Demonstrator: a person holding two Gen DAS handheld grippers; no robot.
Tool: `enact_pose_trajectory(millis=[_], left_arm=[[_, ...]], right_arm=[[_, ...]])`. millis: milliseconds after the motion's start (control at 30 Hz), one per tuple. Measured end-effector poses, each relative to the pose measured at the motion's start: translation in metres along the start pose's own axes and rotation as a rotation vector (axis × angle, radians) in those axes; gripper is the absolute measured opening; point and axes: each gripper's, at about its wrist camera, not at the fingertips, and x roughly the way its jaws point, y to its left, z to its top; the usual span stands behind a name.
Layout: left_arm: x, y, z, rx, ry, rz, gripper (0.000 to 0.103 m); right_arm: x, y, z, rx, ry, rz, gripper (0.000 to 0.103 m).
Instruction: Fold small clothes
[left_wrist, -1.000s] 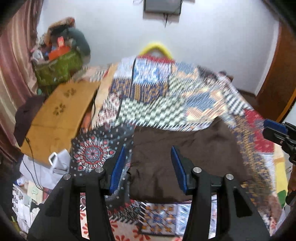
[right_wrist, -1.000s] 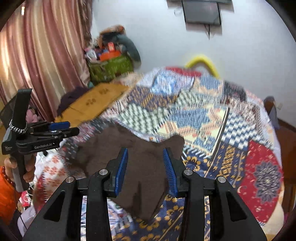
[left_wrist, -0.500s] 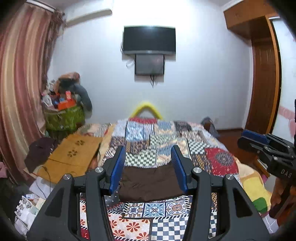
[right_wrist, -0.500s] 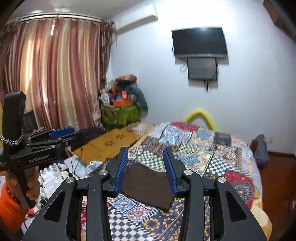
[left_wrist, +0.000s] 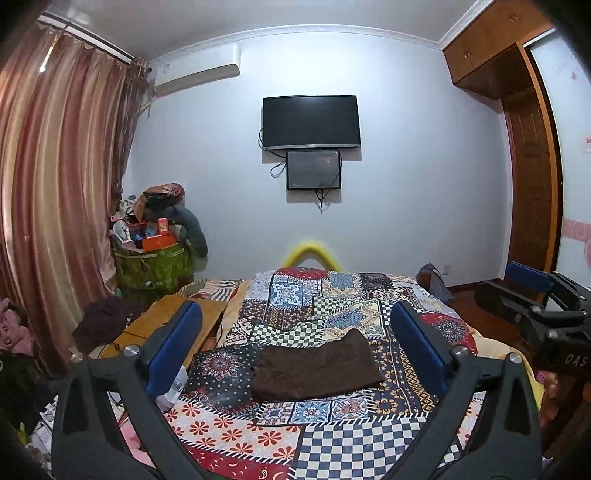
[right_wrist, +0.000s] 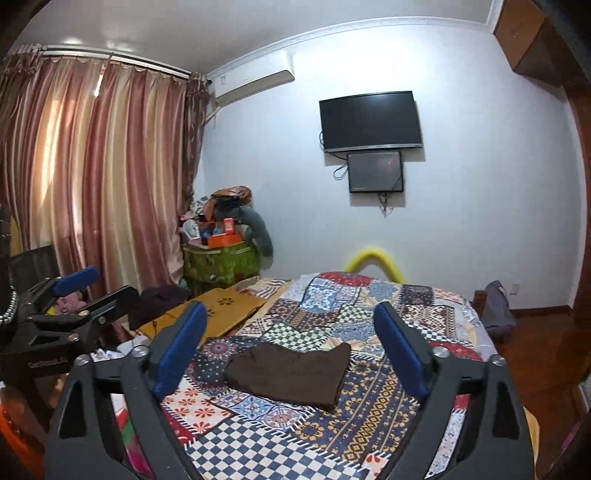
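Observation:
A folded dark brown garment (left_wrist: 317, 369) lies flat on the patchwork bedspread (left_wrist: 332, 302); it also shows in the right wrist view (right_wrist: 295, 373). My left gripper (left_wrist: 295, 339) is open and empty, held back from the bed and well above the garment. My right gripper (right_wrist: 291, 343) is open and empty, also well back from it. The right gripper shows at the right edge of the left wrist view (left_wrist: 532, 306). The left gripper shows at the left edge of the right wrist view (right_wrist: 66, 306).
A low wooden table (left_wrist: 162, 325) stands left of the bed. A green basket piled with things (left_wrist: 151, 266) sits in the corner by the curtains (left_wrist: 55, 184). A television (left_wrist: 312, 122) hangs on the far wall. A wooden door (left_wrist: 528, 184) is at the right.
Both grippers have pulled far back and up from the garment and opened wider. The brown garment lies folded on the bed, released.

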Motion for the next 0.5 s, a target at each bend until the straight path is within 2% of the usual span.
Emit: enact_pose_trajectory(millis=[500], left_arm=[[0.0014, 0.0032, -0.0029, -0.025, 0.005, -0.011, 0.103]], right_arm=[[-0.0089, 0.0048, -0.0031, -0.013, -0.011, -0.024, 0.102]])
